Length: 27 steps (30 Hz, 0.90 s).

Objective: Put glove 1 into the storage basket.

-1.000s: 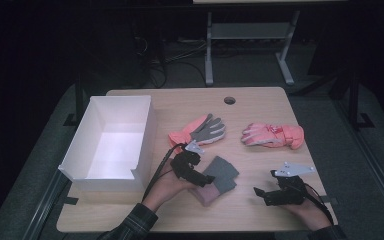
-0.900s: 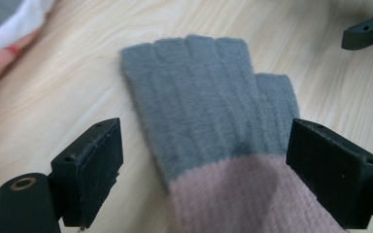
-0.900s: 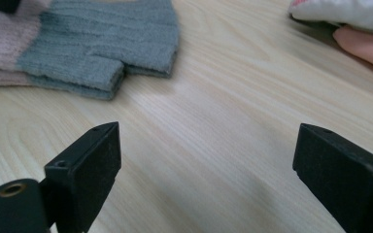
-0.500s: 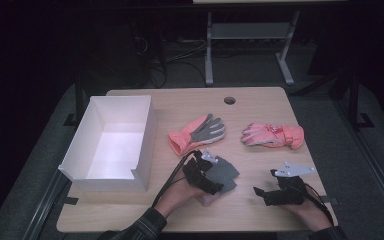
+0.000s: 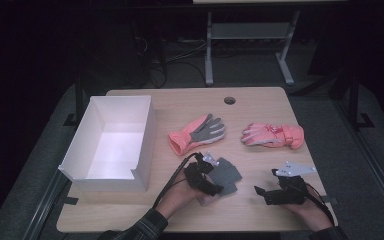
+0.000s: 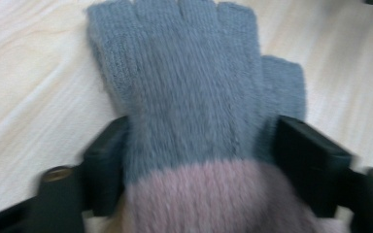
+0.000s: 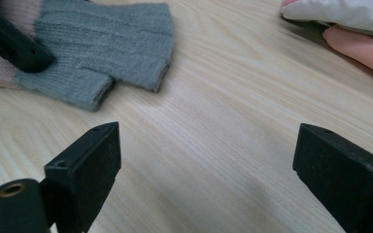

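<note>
A grey knitted fingerless glove (image 6: 189, 73) with a pink cuff lies flat on the wooden table (image 5: 180, 105), near the front middle (image 5: 228, 173). My left gripper (image 5: 220, 185) reaches over it from the cuff end. Its jaws have just been closing, and in the left gripper view (image 6: 201, 155) both pads touch the glove's sides where grey meets pink. My right gripper (image 5: 260, 192) rests low at the front right, open and holding nothing (image 7: 206, 160). It points toward the grey glove (image 7: 111, 43), a short way off.
An orange glove with a grey palm (image 5: 197, 132) and a pink padded glove (image 5: 272, 135) lie in mid-table, the pink one also at the right gripper view's top corner (image 7: 349, 19). An open white box (image 5: 142, 150) stands at the left. A cable hole (image 5: 229, 100) marks the far edge.
My left gripper has moved right and down from beside the orange glove onto the grey glove, and its jaws have drawn in against the glove. The right gripper has kept still.
</note>
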Tool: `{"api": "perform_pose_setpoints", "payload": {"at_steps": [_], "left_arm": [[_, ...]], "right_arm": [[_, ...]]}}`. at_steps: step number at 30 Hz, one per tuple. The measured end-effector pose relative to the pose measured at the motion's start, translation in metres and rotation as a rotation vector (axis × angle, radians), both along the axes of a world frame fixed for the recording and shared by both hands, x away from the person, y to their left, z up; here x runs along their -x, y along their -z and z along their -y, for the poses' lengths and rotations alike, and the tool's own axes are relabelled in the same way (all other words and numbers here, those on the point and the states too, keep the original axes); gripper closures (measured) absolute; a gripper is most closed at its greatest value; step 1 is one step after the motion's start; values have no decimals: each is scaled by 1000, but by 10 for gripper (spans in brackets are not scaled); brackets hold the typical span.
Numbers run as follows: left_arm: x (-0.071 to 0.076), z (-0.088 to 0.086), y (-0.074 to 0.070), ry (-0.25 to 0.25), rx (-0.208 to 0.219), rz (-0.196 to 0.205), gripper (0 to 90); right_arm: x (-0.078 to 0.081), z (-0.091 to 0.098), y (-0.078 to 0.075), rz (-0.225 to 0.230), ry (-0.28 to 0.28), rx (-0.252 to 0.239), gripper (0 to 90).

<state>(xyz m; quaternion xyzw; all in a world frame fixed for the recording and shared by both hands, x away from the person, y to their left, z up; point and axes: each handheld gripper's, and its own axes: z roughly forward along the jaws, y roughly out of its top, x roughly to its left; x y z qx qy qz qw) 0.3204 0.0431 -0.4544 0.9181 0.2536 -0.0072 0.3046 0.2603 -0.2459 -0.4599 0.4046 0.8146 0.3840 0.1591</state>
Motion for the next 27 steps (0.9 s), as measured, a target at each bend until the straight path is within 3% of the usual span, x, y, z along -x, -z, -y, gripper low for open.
{"api": "perform_pose_setpoints", "payload": {"at_steps": [4, 8, 20, 27], "left_arm": [[-2, -1, -1, 0, 42, -49, 521], [-4, -2, -2, 1, 47, -76, 577], [-7, -4, -9, 1, 72, -111, 641], [-5, -10, -27, -12, 94, -107, 642]], "right_arm": [[0, -2, 0, 6, -6, 10, 98], [1, -1, 1, 2, 0, 12, 98], [1, -1, 0, 7, 10, 12, 98], [0, 0, 0, 11, 21, 6, 99]]}}
